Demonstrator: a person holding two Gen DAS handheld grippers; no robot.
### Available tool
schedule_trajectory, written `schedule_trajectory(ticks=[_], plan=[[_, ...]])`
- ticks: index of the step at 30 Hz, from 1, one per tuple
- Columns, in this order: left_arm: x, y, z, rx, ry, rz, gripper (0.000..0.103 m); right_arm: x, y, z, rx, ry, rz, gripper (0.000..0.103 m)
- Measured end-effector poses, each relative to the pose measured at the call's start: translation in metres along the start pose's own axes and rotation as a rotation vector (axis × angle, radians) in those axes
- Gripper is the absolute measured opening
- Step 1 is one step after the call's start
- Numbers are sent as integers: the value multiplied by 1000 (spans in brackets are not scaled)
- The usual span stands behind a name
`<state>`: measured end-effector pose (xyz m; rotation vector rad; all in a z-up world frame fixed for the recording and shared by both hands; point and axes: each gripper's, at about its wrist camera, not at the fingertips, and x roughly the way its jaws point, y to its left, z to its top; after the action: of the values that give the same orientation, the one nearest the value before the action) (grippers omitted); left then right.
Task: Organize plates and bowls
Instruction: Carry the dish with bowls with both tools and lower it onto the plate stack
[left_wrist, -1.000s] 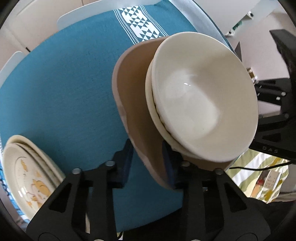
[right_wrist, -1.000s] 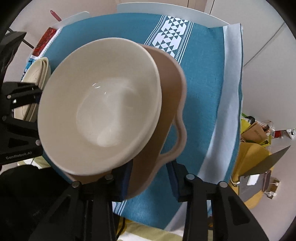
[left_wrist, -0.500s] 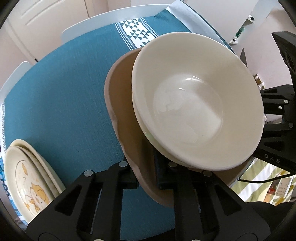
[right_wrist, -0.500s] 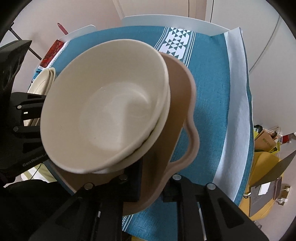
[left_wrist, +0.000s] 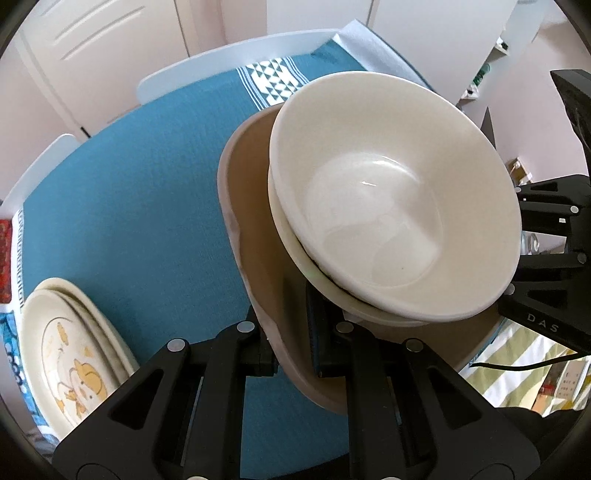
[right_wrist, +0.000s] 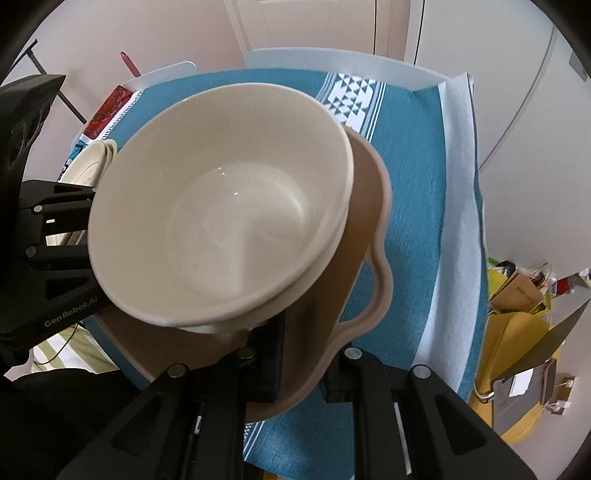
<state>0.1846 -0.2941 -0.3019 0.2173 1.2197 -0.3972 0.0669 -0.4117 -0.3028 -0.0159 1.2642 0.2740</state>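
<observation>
A teal cloth (left_wrist: 140, 206) with a white triangle-patterned band (left_wrist: 275, 83) at its far end covered the white tabletop (left_wrist: 207, 62). Near the left edge, a stack of cream plates (left_wrist: 70, 354) lay on the cloth.

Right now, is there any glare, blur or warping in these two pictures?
Left wrist view: a small glint inside the top bowl; the fisheye bends the table's far edge; focus is sharp. Right wrist view: a faint highlight in the bowl, soft shading below it; the cloth looks slightly smeared.
</observation>
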Motion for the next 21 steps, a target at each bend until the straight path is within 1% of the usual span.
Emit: schedule_trajectory(ticks=[5,10,16,21], plan=[[-29,8,1,-20,-41,11,10,-23,16,10,-39,-40,-30,14],[-69,29,-4,-58,-90,27,10,-47,42,27,-80,-75,-38,14],[-109,67,-23,-100,-127,54,10,-66,91,49,-125,-109,-29,14],[-124,107,-47,-114,-125,67,10,-61,143,61,-140,-112,-18,14]])
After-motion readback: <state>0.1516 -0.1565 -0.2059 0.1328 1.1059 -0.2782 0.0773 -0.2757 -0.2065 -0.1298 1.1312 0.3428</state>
